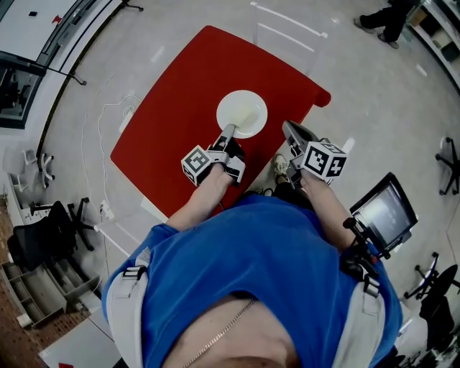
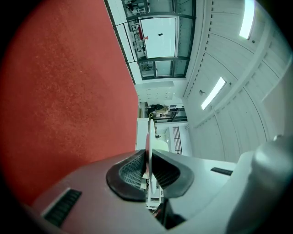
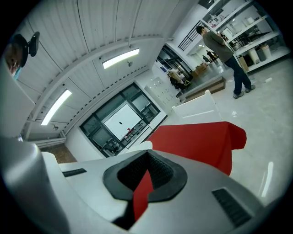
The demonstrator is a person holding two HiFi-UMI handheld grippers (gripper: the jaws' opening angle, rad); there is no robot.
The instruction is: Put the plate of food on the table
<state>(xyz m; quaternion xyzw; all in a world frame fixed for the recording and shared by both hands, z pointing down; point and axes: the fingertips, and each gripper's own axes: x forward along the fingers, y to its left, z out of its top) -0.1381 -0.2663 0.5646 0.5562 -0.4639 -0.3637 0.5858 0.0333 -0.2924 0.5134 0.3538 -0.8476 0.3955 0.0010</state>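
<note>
A white plate [image 1: 242, 113] with a pale, yellowish food patch lies on the red table [image 1: 180, 115], near its front right side. My left gripper [image 1: 228, 134] is shut on the plate's near rim. In the left gripper view the plate [image 2: 149, 137] shows edge-on, pinched between the dark pads [image 2: 130, 171], with the red table [image 2: 68, 91] filling the left side. My right gripper [image 1: 289, 129] hangs just off the table's right edge, apart from the plate. In the right gripper view its jaws [image 3: 147, 153] meet at the tips with nothing between them, and the red table [image 3: 197, 137] lies beyond.
A monitor on a stand [image 1: 384, 212] is close at my right. Office chairs [image 1: 43, 237] and a floor cable [image 1: 108, 115] lie to the left. A person [image 1: 384, 18] stands at the far right, also the person [image 3: 224, 50] by shelves. A white frame [image 3: 197, 109] stands behind the table.
</note>
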